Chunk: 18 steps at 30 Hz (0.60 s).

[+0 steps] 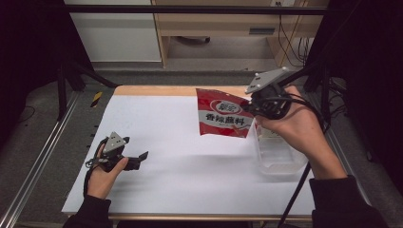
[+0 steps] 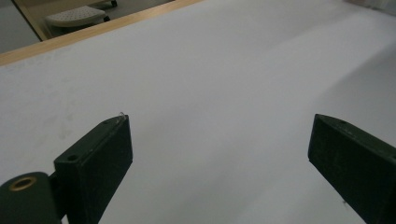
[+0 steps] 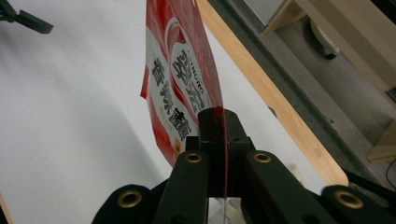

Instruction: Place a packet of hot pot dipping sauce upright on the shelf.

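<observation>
Left hand: at the near left of the white table sheet [image 1: 180, 156], the person's left hand [image 1: 102, 175] grips the black left gripper [image 1: 135, 159] with its grey three-cornered plate on top, low over the sheet.
Left gripper state: in the left gripper view its two black jaws stand wide apart with bare white sheet between them and nothing touching either one.
Clear tub: a clear rectangular plastic container [image 1: 278, 154] sits at the right side of the sheet, under and just nearer than the right hand [image 1: 297, 130].
Right gripper state: the black right gripper [image 1: 249, 108], also topped by a grey plate, is raised above the table; in the right gripper view [image 3: 219, 126] its jaws are pressed together on the edge of the red sachet.
Red sachet: the flat red and white plastic sauce packet with black Chinese lettering [image 1: 223, 116] hangs in the air from the right gripper by its right edge, off the sheet, left of the container and above the middle-right of the table; the right gripper view [image 3: 180, 74] shows it edge-on, standing up from the jaws.
Far edge: a light wooden table edge [image 1: 157, 90] runs behind the packet, with grey floor and a pale wooden cabinet [image 1: 214, 23] beyond.
</observation>
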### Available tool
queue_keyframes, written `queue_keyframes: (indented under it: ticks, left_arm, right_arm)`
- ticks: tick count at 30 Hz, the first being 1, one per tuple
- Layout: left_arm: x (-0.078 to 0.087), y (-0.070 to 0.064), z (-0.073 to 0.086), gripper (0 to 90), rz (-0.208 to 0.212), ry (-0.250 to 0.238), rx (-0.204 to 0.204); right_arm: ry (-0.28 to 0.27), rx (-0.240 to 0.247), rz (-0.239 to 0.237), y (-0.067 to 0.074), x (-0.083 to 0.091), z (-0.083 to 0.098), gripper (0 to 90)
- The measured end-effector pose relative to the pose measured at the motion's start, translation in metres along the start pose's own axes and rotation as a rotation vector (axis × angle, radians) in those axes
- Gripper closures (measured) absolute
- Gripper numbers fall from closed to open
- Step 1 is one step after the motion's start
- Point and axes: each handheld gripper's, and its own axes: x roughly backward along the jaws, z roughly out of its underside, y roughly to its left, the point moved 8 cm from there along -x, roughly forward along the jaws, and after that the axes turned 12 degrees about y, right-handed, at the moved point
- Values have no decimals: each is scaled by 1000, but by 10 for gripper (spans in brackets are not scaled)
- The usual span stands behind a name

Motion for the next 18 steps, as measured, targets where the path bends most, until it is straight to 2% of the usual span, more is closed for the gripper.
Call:
queue_keyframes:
  ticks: [4,8,10,18]
  left_arm:
    - [2,0,1,65,2,-9,5]
    - [2,-2,2,65,1,-4,-12]
    - [2,-2,2,64,-1,-9,-5]
    - [2,-1,3,64,6,-7,-3]
  right_arm:
    - [1,-42,22,-14,14,18,900]
    - [6,-66,45,-23,25,32,900]
    - [14,-80,54,-28,30,40,900]
    - [47,-119,75,-42,36,69,900]
